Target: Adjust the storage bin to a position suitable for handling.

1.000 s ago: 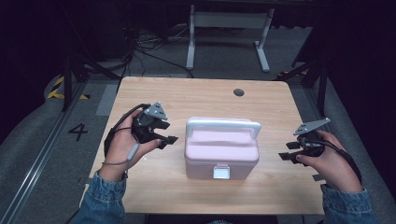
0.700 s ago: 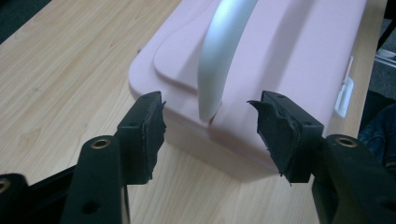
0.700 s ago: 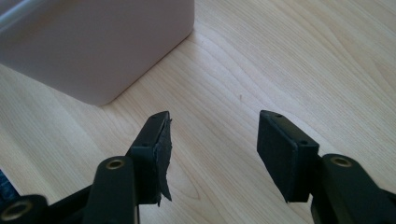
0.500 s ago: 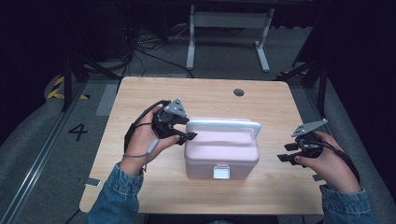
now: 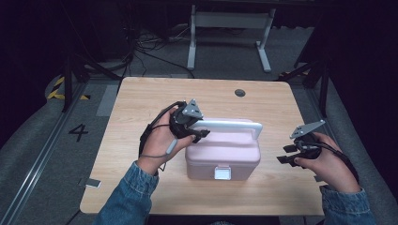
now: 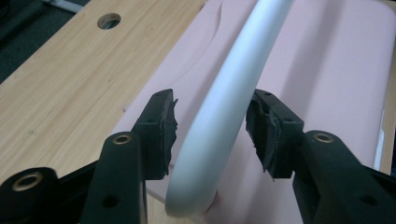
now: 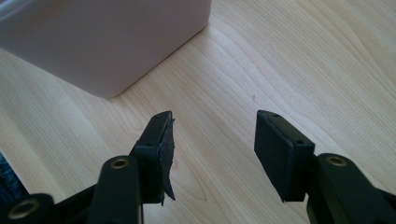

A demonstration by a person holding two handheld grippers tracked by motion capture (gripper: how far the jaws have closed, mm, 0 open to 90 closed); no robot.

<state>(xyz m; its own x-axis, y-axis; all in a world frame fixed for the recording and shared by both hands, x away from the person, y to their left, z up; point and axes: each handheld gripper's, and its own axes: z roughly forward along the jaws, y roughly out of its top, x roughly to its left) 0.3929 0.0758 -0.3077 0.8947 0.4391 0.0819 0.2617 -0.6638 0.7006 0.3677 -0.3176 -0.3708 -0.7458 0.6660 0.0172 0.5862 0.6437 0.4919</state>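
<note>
Left gripper view | left gripper spread astride white handle | pink box rigid, smooth | right gripper spread, empty

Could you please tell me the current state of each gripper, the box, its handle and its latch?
Left gripper: open, jaws on either side of the handle's end, not yet closed on it.
Right gripper: open, empty, above bare table beside the box.
Pink plastic box: lid down, resting on the light wooden table.
White bar handle: raised upright above the lid.
White front latch: appears fastened.
</note>
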